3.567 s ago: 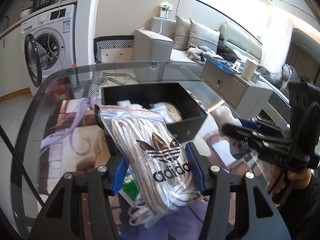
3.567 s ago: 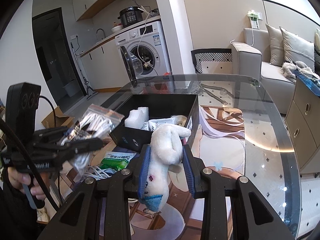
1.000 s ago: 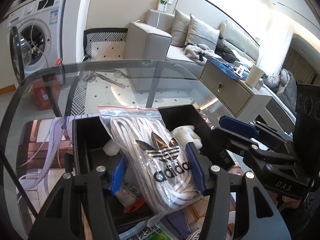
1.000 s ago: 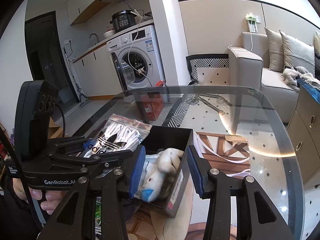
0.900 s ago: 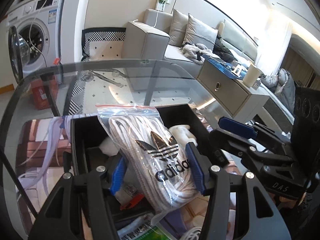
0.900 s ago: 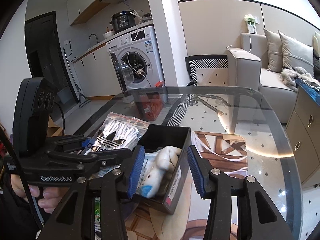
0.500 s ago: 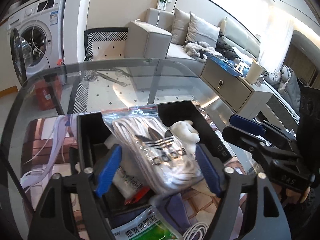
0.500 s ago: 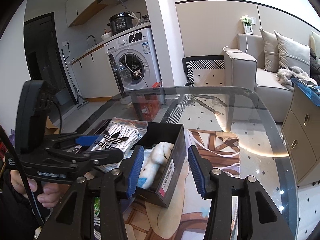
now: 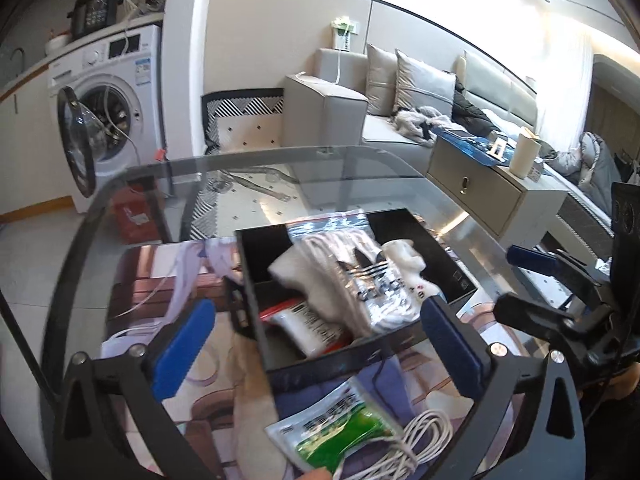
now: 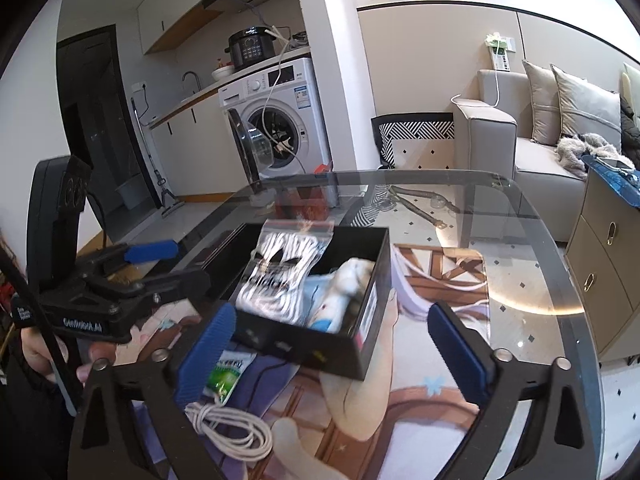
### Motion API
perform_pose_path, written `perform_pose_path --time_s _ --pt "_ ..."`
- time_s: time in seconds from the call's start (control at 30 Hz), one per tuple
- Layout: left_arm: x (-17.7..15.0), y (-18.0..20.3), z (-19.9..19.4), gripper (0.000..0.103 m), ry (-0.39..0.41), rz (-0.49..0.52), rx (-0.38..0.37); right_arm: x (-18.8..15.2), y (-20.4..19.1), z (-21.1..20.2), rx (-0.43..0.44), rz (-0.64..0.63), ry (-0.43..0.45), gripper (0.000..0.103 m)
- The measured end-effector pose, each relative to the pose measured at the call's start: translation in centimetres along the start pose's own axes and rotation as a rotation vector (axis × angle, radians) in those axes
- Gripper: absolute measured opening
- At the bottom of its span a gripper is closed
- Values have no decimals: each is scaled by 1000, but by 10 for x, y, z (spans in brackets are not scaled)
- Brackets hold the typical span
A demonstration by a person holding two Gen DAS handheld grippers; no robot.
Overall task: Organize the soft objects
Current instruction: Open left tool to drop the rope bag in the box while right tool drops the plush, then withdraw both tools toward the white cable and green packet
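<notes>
Both claws I see with jaws apart, holding nothing: the left gripper [image 9: 316, 340] and the right gripper [image 10: 332, 344] frame the black box [image 9: 460, 276] at centre of each view. In the box lie the lace bag [image 9: 352, 276] and the plush [image 9: 404, 258], side by side. Below, lower centre, a green packet [image 9: 336, 428] touches a white cable [image 9: 400, 452].

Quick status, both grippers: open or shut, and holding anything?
Left gripper: open, holding nothing; the zip bag lies in the black box.
Right gripper: open, holding nothing; the plush toy lies in the box.
</notes>
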State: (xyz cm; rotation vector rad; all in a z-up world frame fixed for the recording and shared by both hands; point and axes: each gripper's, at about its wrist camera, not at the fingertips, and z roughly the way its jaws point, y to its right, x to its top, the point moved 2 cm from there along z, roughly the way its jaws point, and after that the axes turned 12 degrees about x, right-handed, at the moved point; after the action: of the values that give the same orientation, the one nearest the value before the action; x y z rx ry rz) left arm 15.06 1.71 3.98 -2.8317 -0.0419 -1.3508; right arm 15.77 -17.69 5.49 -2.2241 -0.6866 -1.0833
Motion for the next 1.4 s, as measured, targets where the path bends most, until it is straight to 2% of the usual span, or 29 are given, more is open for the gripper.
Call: perform_pose_path --time_s 0.53,0.87,1.17,1.4 --pt "-29 -20 -38 103 30 -37 75 -39 -30 1 42 -36 -101 102" --pt "-51 -25 -45 103 15 -63 104 -65 -50 26 80 -58 -217 102" --pt "-64 -33 -43 103 -9 -97 110 -83 -59 52 123 -19 -312 102" --pt "-67 -36 -40 103 -20 -112 112 -88 -68 65 124 -19 -321 102"
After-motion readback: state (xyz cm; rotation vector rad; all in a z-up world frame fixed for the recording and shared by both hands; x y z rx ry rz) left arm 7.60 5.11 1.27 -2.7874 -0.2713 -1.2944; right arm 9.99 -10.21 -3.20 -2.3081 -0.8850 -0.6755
